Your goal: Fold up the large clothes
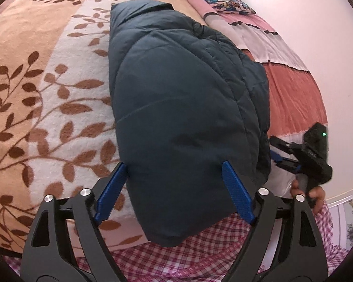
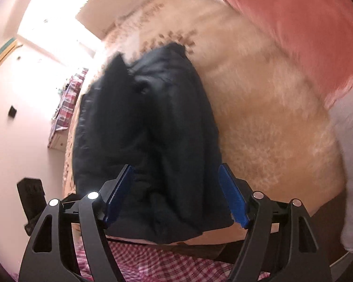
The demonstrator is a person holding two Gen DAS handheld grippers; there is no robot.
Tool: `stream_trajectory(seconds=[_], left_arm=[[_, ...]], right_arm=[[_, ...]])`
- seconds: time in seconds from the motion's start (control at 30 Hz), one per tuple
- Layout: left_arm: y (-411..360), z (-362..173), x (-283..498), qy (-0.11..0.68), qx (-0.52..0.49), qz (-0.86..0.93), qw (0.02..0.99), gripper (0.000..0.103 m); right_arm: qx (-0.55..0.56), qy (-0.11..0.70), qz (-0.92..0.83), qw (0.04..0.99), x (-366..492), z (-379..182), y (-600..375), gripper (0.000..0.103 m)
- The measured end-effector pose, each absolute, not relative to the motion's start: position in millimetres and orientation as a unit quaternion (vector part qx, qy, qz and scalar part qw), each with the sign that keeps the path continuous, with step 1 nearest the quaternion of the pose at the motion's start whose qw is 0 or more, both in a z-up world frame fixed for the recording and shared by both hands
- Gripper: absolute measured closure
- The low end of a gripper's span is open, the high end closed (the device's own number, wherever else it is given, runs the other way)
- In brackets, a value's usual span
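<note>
Folded dark jacket [image 1: 176, 108] lies on leaf-patterned blanket [image 1: 47, 94], near edge overhanging. Left gripper [image 1: 176, 188] and right gripper [image 2: 176, 192] both wide, holding nothing. Judgement: press bundle flat, square edges.

**Dark teal on tan leaves**

The jacket [image 1: 176, 108] is plain dark teal. The blanket [image 1: 47, 108] is tan and cream with brown leaf sprigs. At 3 o'clock, a quilt [image 1: 291, 94] in pink, grey and coral bands. At 6, red-and-white checked cloth [image 1: 200, 256]. Blue pads [image 1: 237, 192].
</note>
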State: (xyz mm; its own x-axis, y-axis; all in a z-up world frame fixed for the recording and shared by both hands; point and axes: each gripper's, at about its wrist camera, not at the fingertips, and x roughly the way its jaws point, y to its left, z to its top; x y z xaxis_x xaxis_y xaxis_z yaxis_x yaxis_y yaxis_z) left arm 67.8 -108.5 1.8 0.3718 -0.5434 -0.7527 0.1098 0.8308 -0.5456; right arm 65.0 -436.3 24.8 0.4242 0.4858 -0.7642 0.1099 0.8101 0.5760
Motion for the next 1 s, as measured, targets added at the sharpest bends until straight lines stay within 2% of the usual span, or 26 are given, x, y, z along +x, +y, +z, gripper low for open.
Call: stream_trajectory(seconds=[0.23,0.3,0.4,0.47,0.6,0.8,0.9,1.0], left_arm=[[-116.5,-10.9,75.7,0.530,-0.205,-0.200,0.798,0.009],[-114.9,-13.9,77.4,0.533,-0.216,-0.200,0.793,0.008],[-115.6,-14.1,77.8,0.533,-0.218,-0.201,0.793,0.008],[-116.2,-14.7,79.3,0.533,-0.220,-0.203,0.791,0.008],[-117.0,-15.1,81.0,0.532,-0.221,-0.205,0.791,0.008],[-125.0,-15.2,86.3,0.535,-0.211,-0.212,0.790,0.007],[-128.7,-13.5,85.5,0.531,-0.196,-0.213,0.797,0.014],[-132.3,-7.7,82.4,0.518,-0.176,-0.213,0.810,0.025]], right_arm=[[0.332,0.541,0.139,0.760,79.9,1.4,-431.1,0.020],[0.337,0.545,0.135,0.756,82.4,0.3,-433.2,0.020],[0.377,0.501,0.165,0.761,76.8,14.8,-443.8,0.019],[0.356,0.492,0.177,0.775,75.4,25.0,-440.6,0.016],[0.292,0.539,0.181,0.769,81.0,12.3,-420.3,0.016],[0.291,0.569,0.183,0.747,90.1,-15.4,-411.1,0.015],[0.300,0.575,0.196,0.735,94.4,-28.5,-408.1,0.021],[0.303,0.571,0.206,0.735,84.3,-26.1,-407.1,0.036]])
